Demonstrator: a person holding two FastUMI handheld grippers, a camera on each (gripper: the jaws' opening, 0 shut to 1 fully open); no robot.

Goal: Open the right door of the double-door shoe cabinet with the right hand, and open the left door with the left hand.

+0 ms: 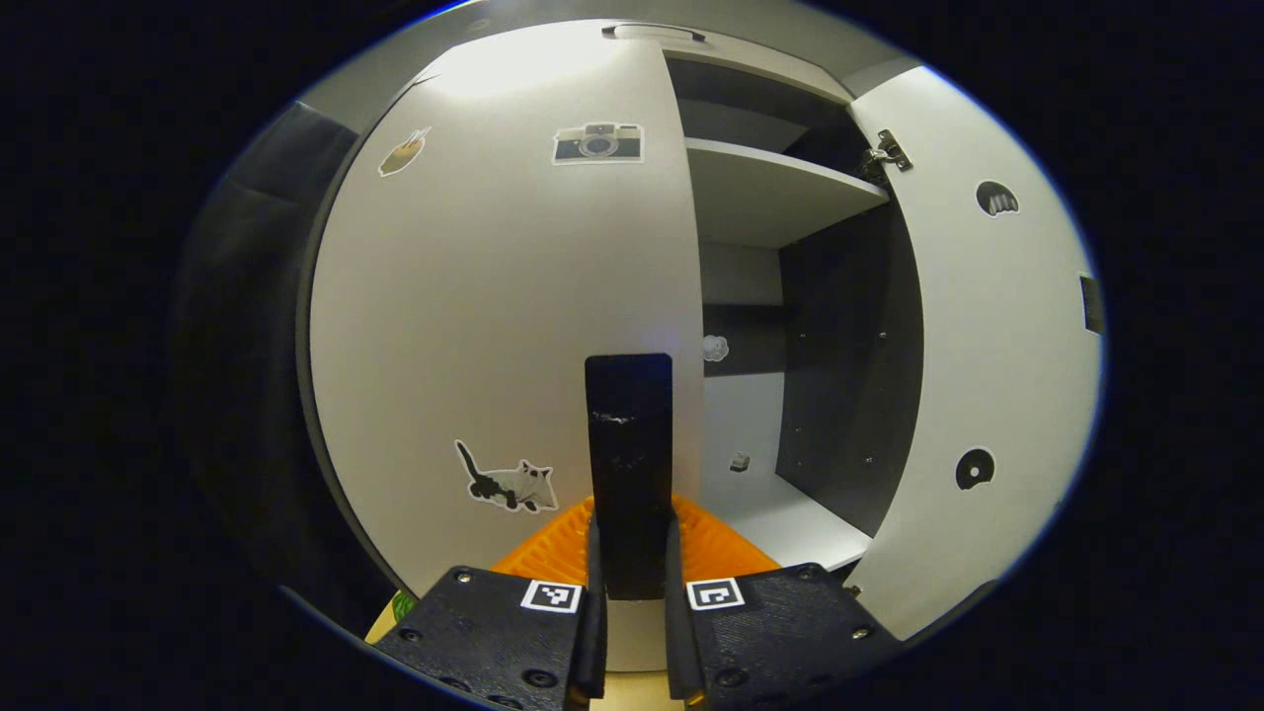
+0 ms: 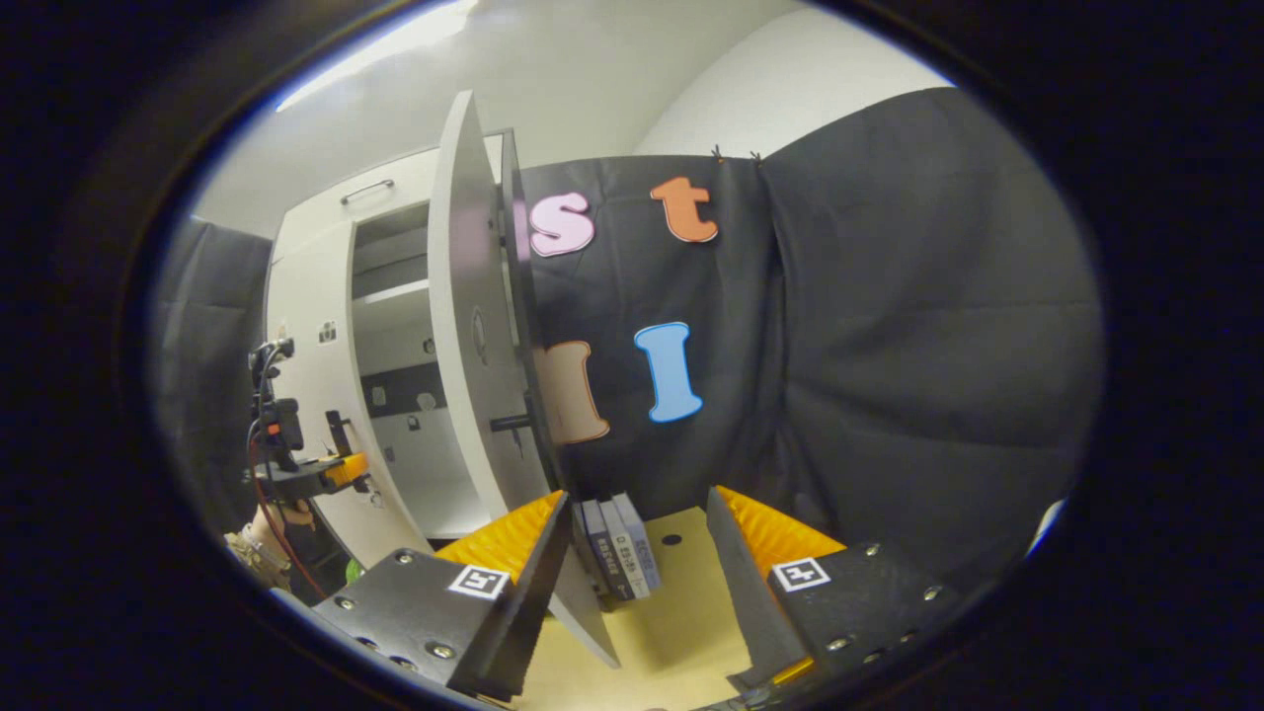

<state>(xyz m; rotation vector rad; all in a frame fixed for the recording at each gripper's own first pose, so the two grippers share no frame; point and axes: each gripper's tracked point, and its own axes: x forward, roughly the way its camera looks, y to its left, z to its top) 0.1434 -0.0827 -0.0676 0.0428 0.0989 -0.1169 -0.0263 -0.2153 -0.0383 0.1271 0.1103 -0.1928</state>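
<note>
Double-door shoe cabinet, two doors. Right door is standing swung wide, showing the shelf and dark interior. Left door is sitting flush, not yet opened.

Left gripper is clenching the left door's handle: both fingers are pressing its sides. The handle is a single dark bar, long axis vertical, mounted at the door's inner edge beside the open gap, directly ahead of the gripper and rising upward from between the fingers. Judgement: the door hinges on its far left edge, so the pull should arc outward and leftward. The left hand is plainly the nearer; in the right gripper view it is showing far off at that door.

Right gripper is hanging released, jaws spread and holding nothing, just beside the right door's lower outer edge.

Count: three stickers on the left door — camera, cat, one more at the upper left corner. Three books are standing on the floor by the black cloth wall.
</note>
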